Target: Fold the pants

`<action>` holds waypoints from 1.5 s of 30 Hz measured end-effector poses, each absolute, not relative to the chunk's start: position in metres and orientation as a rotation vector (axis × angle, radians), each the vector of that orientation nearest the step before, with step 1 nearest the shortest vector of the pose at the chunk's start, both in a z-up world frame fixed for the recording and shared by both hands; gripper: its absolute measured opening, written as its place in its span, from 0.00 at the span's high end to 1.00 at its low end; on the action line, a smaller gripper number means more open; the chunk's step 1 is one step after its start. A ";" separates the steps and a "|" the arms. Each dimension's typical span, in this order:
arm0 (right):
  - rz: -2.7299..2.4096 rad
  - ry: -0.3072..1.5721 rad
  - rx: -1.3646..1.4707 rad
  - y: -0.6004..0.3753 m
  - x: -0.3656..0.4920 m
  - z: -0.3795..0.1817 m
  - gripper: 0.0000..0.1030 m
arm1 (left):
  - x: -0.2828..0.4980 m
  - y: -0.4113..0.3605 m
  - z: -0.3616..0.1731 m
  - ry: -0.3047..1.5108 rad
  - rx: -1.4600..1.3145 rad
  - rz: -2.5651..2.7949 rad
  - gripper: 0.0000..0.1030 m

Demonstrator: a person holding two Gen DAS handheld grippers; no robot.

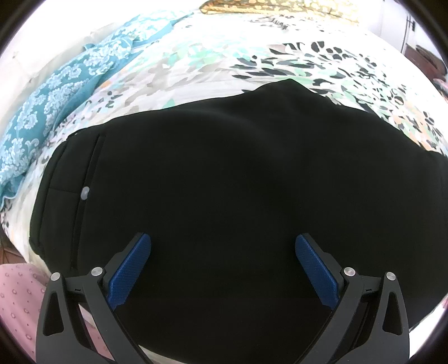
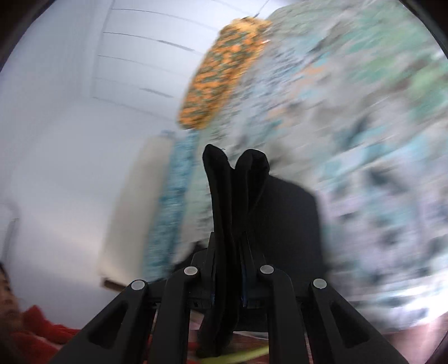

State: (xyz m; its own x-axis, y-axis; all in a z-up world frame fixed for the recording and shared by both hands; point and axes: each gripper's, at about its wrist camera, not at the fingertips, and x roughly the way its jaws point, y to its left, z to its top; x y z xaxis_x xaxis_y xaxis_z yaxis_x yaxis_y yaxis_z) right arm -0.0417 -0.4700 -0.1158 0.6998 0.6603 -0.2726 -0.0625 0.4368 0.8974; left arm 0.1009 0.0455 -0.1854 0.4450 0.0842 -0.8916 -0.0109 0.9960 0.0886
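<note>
Black pants (image 1: 224,173) lie spread on a floral bedspread (image 1: 212,58), waistband and a small button (image 1: 84,192) at the left. My left gripper (image 1: 222,246) hovers over the pants' near part, jaws wide open and empty, blue pads (image 1: 131,268) showing. In the right wrist view my right gripper (image 2: 230,238) is shut on a bunched fold of the black pants (image 2: 232,190), which stick up between the fingers; more black cloth (image 2: 291,224) hangs behind. That view is motion-blurred.
A teal patterned cloth (image 1: 56,112) lies at the bed's left. An orange-speckled pillow (image 2: 221,72) sits at the bed's far end, also in the left wrist view (image 1: 280,8). A pink dotted fabric (image 1: 19,302) is at the lower left. A white wall (image 2: 70,140) and a person in red (image 2: 30,330).
</note>
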 end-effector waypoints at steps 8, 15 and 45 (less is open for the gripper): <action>0.775 0.705 1.175 -0.293 0.031 -0.156 0.87 | 0.101 0.049 -0.184 1.124 0.069 0.029 0.00; 0.719 0.953 0.947 -0.139 0.078 -0.185 0.81 | 0.101 0.053 -0.180 1.147 0.042 -0.012 0.01; 0.230 0.747 0.587 -0.258 -0.035 -0.126 0.20 | 0.101 -0.039 -0.139 1.107 -0.062 -0.450 0.49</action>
State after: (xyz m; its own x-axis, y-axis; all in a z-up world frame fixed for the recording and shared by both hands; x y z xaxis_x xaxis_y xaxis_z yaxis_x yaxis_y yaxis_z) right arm -0.0351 -0.2581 -0.1263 0.7181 0.3973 -0.5714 0.0072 0.8168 0.5769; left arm 0.1007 -0.0389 -0.1386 0.3672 -0.3801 -0.8489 0.3198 0.9086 -0.2686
